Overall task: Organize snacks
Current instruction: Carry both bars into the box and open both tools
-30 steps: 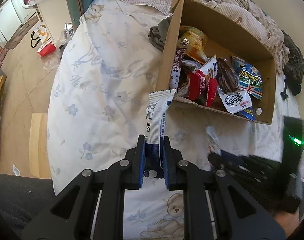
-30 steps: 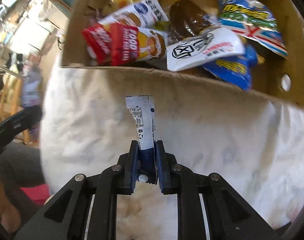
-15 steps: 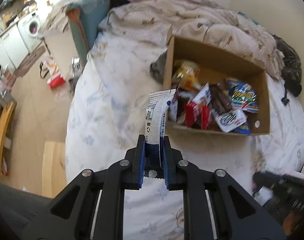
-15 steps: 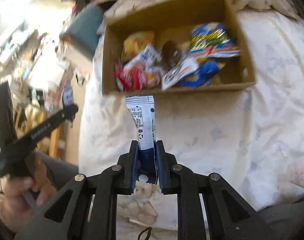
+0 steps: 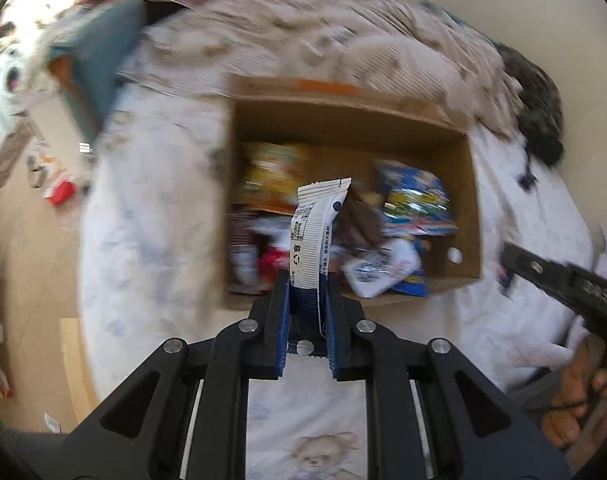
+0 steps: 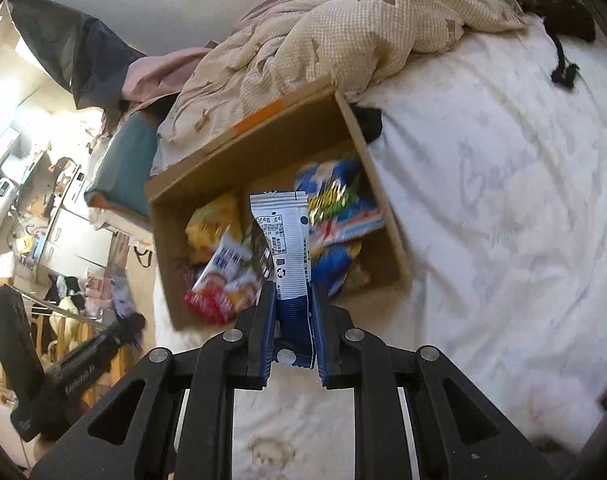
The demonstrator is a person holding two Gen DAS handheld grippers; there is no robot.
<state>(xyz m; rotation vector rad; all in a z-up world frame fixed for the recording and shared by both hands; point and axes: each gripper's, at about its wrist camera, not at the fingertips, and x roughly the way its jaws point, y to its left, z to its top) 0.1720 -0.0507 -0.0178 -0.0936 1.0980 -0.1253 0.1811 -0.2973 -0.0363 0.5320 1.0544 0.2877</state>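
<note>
Both hands are loaded here. The left gripper [image 5: 306, 280] is clamped on the dark blue end of a white snack sachet [image 5: 317, 232], jaws pinched narrow, and the pack stands upright out of the fingers so its free end leads the way. Same story on the other side: the right gripper [image 6: 292, 292] is closed on a second white sachet [image 6: 285, 240], gripped low with the printed length sticking up.

Why hold them by the tail? My read is that the free length can then go into the box first, leaving the fingers clear of the walls.

And there is the target: the open cardboard box [image 5: 473, 200] sits on the bed's white printed sheet [image 5: 151, 216], pushed up against the beige checked quilt [image 6: 343, 20] at the far side. It is already well stocked: a yellow bag [image 6: 211, 228] at the far left, a blue bag [image 6: 335, 200] to the far right, red-and-white packs [image 6: 219, 280] at the near left.

From each wrist camera the sachet lines up over the box interior, though how high it hangs above the snacks I cannot tell. The other handset shows at the edge of each view, well apart from the box.
</note>
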